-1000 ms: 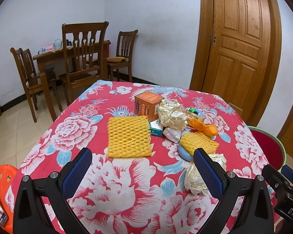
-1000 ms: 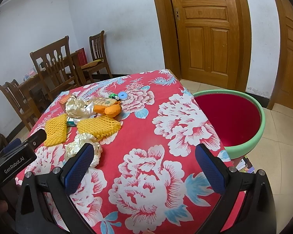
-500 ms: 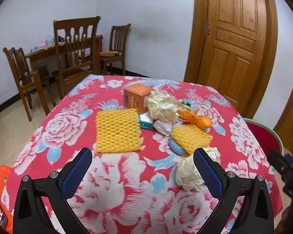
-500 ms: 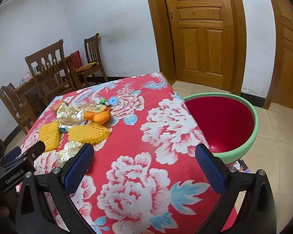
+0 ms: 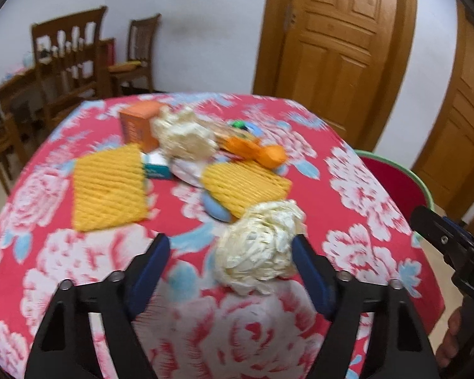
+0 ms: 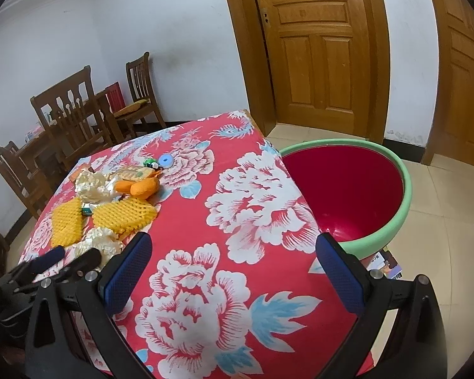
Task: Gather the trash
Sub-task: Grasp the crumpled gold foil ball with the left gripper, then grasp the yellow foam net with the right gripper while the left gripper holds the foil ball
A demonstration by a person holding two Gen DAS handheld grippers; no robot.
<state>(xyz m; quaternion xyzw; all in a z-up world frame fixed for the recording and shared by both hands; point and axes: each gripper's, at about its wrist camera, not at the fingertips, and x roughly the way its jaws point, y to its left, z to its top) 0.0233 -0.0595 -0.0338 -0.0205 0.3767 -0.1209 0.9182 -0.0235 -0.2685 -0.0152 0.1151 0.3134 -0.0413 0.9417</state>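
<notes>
The left gripper (image 5: 230,254) has advanced and dipped toward the near crumpled cream wrapper (image 5: 259,248), which a second ago lay ahead of it and to the right. Its jaws have just been closing from their widest. The wrapper now sits between them, hard against the right finger, with a clear gap to the left finger, so nothing is clamped yet. In my judgement this is the start of the first pick-up: further closing should secure the wad.

The right gripper (image 6: 233,271) hangs wide open and empty over the near right part of the desk (image 6: 205,221), just beside the red basin with the green rim (image 6: 406,189) that stands on the floor off the desk's right edge. The basin looks empty, so no trash appears collected.

Count of items on the desk:
- two crumpled cream wrappers, the second (image 5: 181,135) farther back in the pile;
- two yellow foam nets, one (image 5: 107,186) left, one (image 5: 246,183) right;
- one orange box (image 5: 139,124);
- one orange wrapper (image 5: 256,151);
- one small teal-and-white carton (image 5: 156,167);
- one blue disc (image 6: 166,159);
- one small green item (image 5: 238,124), too blurred to name.

Three wooden chairs (image 6: 66,117) stand behind.
</notes>
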